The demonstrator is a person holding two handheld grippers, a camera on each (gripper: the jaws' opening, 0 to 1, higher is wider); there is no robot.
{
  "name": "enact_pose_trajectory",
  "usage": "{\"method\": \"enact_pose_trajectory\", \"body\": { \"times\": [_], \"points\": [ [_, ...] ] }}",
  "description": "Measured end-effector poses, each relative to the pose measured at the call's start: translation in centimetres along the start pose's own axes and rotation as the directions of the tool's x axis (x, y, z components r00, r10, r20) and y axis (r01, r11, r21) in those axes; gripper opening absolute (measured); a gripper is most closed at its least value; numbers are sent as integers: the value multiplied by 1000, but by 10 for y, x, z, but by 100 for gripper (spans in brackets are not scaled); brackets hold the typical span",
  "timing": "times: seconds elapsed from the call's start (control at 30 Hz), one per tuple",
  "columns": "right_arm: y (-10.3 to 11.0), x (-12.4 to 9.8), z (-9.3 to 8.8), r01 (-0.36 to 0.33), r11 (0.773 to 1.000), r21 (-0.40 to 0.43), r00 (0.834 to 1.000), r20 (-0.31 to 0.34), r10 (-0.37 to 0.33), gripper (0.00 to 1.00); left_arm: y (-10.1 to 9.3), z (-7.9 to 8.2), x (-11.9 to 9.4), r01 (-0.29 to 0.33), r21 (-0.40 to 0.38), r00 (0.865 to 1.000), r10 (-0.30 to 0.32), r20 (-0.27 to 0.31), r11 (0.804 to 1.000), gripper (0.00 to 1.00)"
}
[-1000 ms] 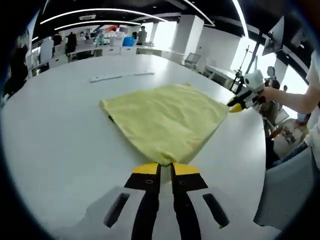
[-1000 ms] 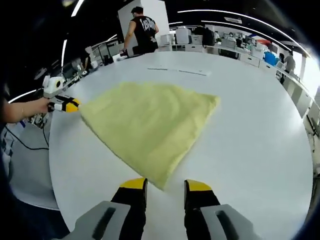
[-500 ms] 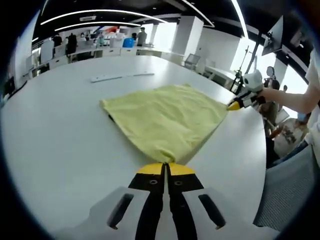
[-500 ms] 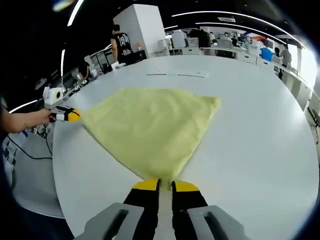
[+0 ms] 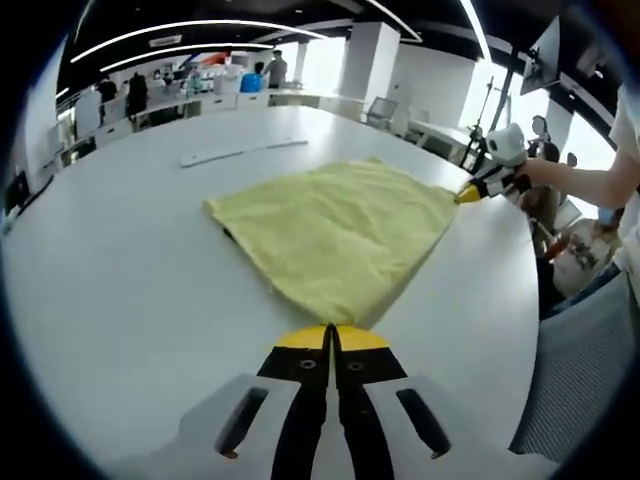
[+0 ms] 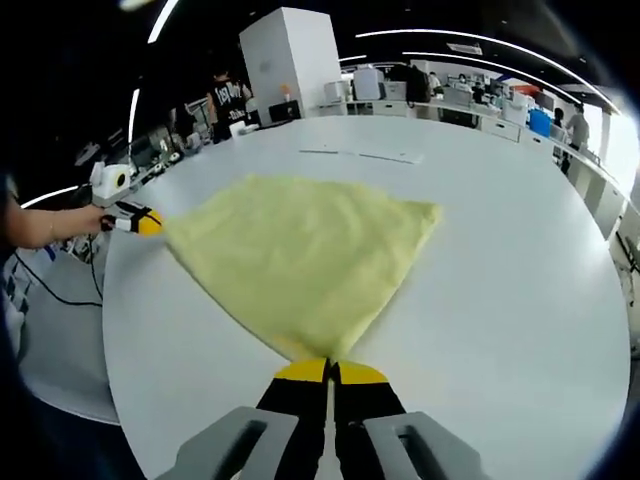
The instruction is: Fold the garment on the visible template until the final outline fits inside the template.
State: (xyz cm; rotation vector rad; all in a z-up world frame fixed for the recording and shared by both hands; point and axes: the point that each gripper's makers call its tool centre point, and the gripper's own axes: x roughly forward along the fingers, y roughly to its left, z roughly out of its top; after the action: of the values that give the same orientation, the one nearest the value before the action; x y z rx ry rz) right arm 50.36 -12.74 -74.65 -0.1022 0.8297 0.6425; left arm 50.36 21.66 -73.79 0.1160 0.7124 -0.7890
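A yellow garment (image 5: 335,230) lies flat on the round white table (image 5: 120,280), folded into a rough four-cornered shape. My left gripper (image 5: 330,333) is shut on its nearest corner, yellow tips pressed together. A hand holds my right gripper (image 5: 472,193) at the garment's right-hand corner. In the right gripper view the garment (image 6: 305,255) spreads ahead, and my right gripper (image 6: 330,368) is shut on the corner that points at me. The left gripper (image 6: 143,222) sits at the cloth's left corner there. A dark sliver (image 5: 227,234) peeks from under the garment's left edge.
A thin pale strip (image 5: 240,152) lies on the table beyond the garment, also in the right gripper view as the strip (image 6: 362,155). The table edge (image 6: 120,390) runs close on my side. People, desks and a white pillar (image 6: 285,60) stand in the background.
Both grippers were open a second ago, their jaws on either side of a garment corner. Both have since shut on their corners. The garment has kept its place.
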Motion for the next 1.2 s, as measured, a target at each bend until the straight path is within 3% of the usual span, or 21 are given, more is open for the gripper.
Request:
{"method": "enact_pose_trajectory", "body": {
  "times": [0.13, 0.3, 0.4, 0.5, 0.67, 0.93, 1.1, 1.2],
  "points": [
    [-3, 0, -2, 15, 1000, -17, 1000, -11, -15, 0, 6, -11, -1, -29, 22, 999, 30, -39, 999, 0],
    [0, 0, -3, 11, 999, -32, 1000, -21, -11, 0, 4, -14, -5, -16, -16, 999, 16, -38, 1000, 0],
    [-1, 1, -4, 12, 1000, -21, 1000, -24, -12, 0, 3, -11, -5, -16, 8, 999, 17, -30, 1000, 0],
    [0, 1, -5, 12, 1000, -21, 1000, -28, -13, 0, -6, 0, -4, 32, -10, 999, -32, 10, 999, 1],
    [-1, 0, -5, 8, 1000, -4, 1000, -28, -8, 0, -9, 5, 2, 52, -12, 999, -52, 16, 999, 8],
    [-1, 0, -5, 8, 1000, -2, 1000, -30, -8, 0, -12, 4, 8, 72, -71, 997, -71, 17, 995, 0],
    [-1, -2, -9, 6, 1000, -31, 999, -45, -8, 0, -11, -15, 10, 33, -38, 996, -36, -87, 999, 0],
    [1, -2, -14, 4, 999, -41, 998, -70, -7, 0, -12, -19, 12, 15, -26, 995, -17, -97, 1000, 0]
  ]
}}
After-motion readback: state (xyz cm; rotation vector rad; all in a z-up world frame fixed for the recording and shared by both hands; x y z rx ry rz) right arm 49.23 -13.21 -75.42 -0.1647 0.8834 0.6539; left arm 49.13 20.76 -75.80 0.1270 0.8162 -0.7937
